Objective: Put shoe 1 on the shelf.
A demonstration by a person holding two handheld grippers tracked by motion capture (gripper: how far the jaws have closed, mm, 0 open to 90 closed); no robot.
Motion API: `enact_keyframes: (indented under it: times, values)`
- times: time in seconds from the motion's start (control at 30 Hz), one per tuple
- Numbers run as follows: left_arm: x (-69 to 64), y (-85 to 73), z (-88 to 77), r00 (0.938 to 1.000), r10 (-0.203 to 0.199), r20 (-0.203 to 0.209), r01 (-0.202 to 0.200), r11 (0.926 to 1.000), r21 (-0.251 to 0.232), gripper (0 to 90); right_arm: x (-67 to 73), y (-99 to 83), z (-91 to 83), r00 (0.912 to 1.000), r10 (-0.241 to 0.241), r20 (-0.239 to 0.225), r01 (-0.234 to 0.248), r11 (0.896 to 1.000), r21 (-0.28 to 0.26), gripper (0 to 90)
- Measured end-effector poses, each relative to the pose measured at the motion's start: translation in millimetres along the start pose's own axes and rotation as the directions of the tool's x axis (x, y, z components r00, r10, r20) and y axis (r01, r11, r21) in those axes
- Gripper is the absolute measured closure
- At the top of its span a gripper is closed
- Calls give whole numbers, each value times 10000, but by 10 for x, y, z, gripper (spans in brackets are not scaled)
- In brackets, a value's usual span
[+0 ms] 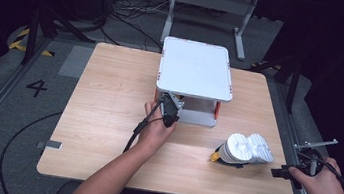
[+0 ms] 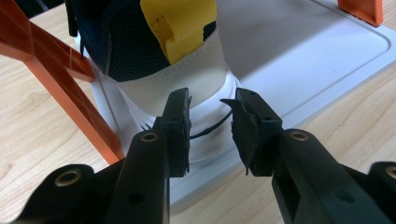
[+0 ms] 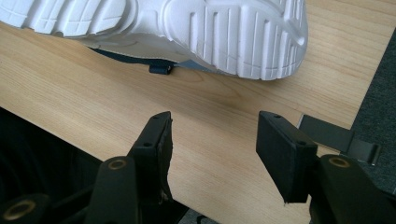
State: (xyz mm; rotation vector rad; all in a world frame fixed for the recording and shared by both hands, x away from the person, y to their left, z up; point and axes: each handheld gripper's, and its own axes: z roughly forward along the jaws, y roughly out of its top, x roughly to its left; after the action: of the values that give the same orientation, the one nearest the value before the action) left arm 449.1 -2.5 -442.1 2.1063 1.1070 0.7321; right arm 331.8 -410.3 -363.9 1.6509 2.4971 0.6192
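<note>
A two-tier rack with a white top tray [image 1: 196, 70] and orange legs [image 2: 60, 79] stands at the table's middle back. On its lower tray [image 2: 303, 56] sits a navy and yellow shoe [image 2: 154, 42] with a white sole, heel toward me. My left gripper [image 2: 212, 126] [image 1: 170, 112] is right at that heel, jaws a little apart, pads not pressing. A thin black strand crosses the gap. A second shoe [image 1: 246, 148] [image 3: 187, 28] lies with its white sole up on the table's right. My right gripper [image 3: 215, 135] [image 1: 283, 171] hovers open at the table's right edge, short of it.
The wooden table [image 1: 106, 118] has bare room left of the rack and along the front. A metal clip [image 3: 336, 137] sits at the table's right edge. Beyond the table are floor cables [image 1: 130, 16], a grey stand [image 1: 207, 3] and floor rails.
</note>
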Motion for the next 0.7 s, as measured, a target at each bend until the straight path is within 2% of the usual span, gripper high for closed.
enact_keyframes:
  times: [0.1,0.17,0.23,0.3,0.37,0.43,0.47,0.5,0.53,0.57,0.6,0.7]
  values:
    - [-2,-6,5,10000,80,-59,-80,10000,-32,669,5,4,5,10000,-32,-22,32,10000,6,467]
    - [-10,-2,0,10000,26,20,-26,9999,132,635,12,9,12,9999,-92,-42,92,10000,14,467]
    - [-11,2,-10,9999,-41,157,38,9997,221,601,14,12,10,9999,-91,-43,91,10000,16,467]
    - [-11,34,-74,9981,-306,537,285,9988,403,592,10,18,2,10000,-65,-58,65,10000,-16,467]
    - [-10,113,-189,9969,-215,758,148,9960,887,568,1,26,-2,10000,-77,-44,77,10000,-53,467]
    - [-21,175,-343,9957,-98,918,-4,9939,1106,543,-2,45,3,9999,-101,-45,101,9999,-59,467]
    - [-21,175,-343,9957,-98,918,-4,9939,1106,524,-2,45,3,9999,-101,-45,101,9999,-59,467]
    - [-16,220,-488,9947,-55,1029,-77,9918,1272,512,4,66,10,9998,-179,-75,178,9998,-91,467]
    - [-16,220,-488,9947,-55,1029,-77,9918,1272,506,4,66,10,9998,-179,-75,178,9998,-91,467]
    - [19,257,-631,9947,87,1026,-228,9903,1368,489,10,83,14,9997,-238,-86,237,9997,-86,467]
    - [19,257,-631,9947,87,1026,-228,9903,1368,474,10,83,14,9997,-238,-86,237,9997,-86,467]
    - [92,305,-845,9939,47,1106,-207,9893,1445,441,18,95,25,9997,-238,-38,237,9996,-173,461]
